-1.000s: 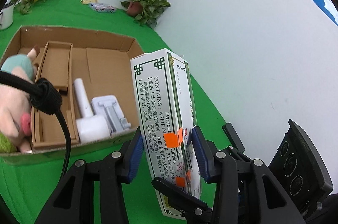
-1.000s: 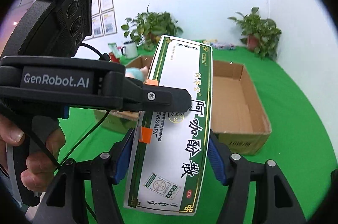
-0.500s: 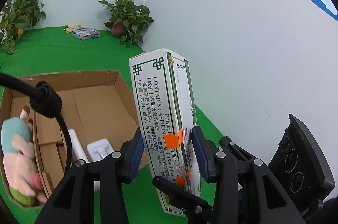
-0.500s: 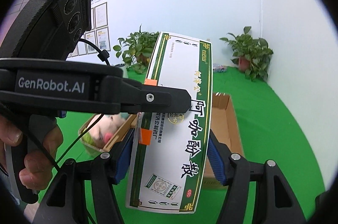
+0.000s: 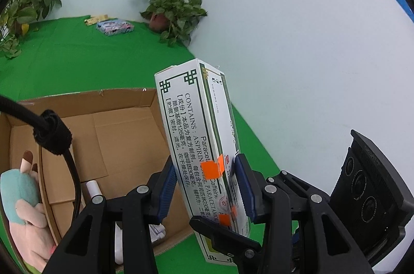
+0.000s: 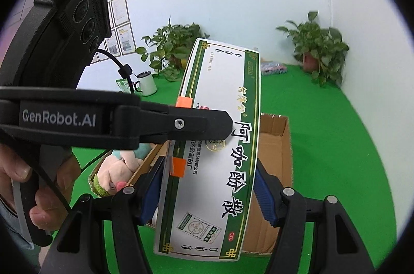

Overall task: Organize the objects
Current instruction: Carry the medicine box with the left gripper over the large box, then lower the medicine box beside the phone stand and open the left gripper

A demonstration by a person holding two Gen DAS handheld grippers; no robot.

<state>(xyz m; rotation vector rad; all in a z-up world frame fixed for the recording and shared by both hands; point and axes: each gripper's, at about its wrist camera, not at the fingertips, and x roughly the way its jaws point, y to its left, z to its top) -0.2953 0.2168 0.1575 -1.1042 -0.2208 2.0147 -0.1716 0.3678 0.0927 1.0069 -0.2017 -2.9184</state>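
Green cloth covers the table under white walls. Above it the medicine box is held upright in the air, over the near corner of the open cardboard carton. Both grippers clamp it: the left gripper squeezes its narrow sides, and the right gripper grips across its broad printed face. Inside the carton lie a plush toy and white items. Potted plants stand against the wall.
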